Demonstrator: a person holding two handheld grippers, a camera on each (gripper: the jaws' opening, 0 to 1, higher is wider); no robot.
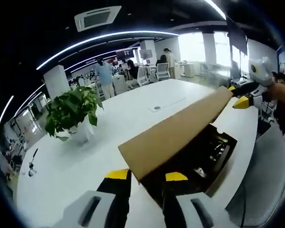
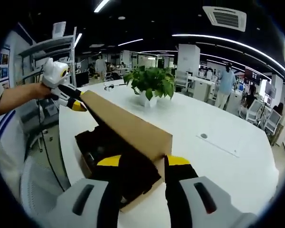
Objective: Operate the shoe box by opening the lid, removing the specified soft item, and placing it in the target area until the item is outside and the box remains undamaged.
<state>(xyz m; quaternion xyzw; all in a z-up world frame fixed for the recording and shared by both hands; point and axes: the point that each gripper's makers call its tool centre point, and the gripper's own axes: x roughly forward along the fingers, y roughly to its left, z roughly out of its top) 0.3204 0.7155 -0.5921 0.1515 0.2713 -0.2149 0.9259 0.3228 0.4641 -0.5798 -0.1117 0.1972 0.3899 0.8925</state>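
A brown cardboard shoe box lid (image 1: 175,130) is tilted up over the open box (image 1: 224,153), which lies on a white table (image 1: 133,104). Dark contents (image 1: 213,149) lie inside the box; I cannot make out what they are. My left gripper (image 1: 147,175) holds the lid's near end between its yellow-tipped jaws. My right gripper (image 1: 239,95) grips the far end. In the right gripper view, the lid (image 2: 128,126) runs from my right gripper (image 2: 143,160) to the left gripper (image 2: 72,99), above the box (image 2: 85,156).
A potted green plant (image 1: 71,111) (image 2: 152,81) stands on the table beyond the box. A grey chair (image 1: 263,185) (image 2: 35,190) sits at the table's edge beside the box. A person's arm (image 2: 16,97) holds the left gripper. Desks and people fill the office behind.
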